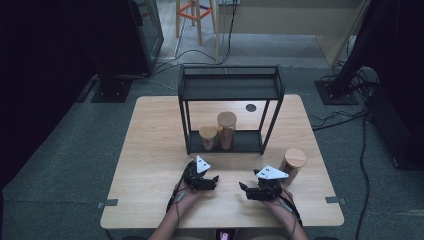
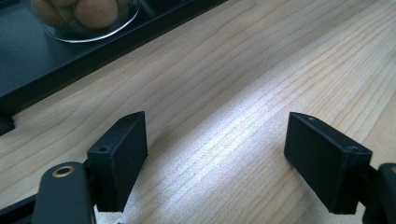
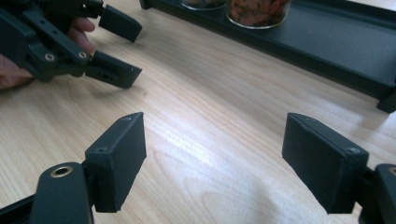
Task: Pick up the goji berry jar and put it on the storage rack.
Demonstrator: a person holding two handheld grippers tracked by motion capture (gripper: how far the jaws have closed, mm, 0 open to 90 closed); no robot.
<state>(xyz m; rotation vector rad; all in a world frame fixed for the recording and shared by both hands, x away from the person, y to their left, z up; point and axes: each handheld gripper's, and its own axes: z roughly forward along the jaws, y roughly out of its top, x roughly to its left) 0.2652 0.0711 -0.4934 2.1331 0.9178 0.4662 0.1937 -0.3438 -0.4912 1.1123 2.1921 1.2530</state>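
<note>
Both grippers rest low over the wooden table (image 1: 150, 150), tips facing each other. My left gripper (image 1: 215, 182) (image 2: 217, 140) is open with bare wood between its jaws. My right gripper (image 1: 244, 190) (image 3: 215, 140) is open too, also holding nothing; the left gripper (image 3: 134, 52) and a hand show at the upper left of the right gripper view. A black metal rack (image 1: 230, 87) stands behind them. On its bottom shelf are a short jar (image 1: 208, 136) (image 2: 84, 14) of round nuts and a taller jar (image 1: 226, 129) (image 3: 259, 11) of reddish pieces, both with wooden lids.
A third wood-lidded jar (image 1: 293, 162) stands on the table just right of my right gripper. The rack's bottom shelf (image 3: 327, 46) lies close ahead of both grippers. A dark round spot (image 1: 251, 107) marks the table behind the rack. Cables and a stool sit on the floor beyond.
</note>
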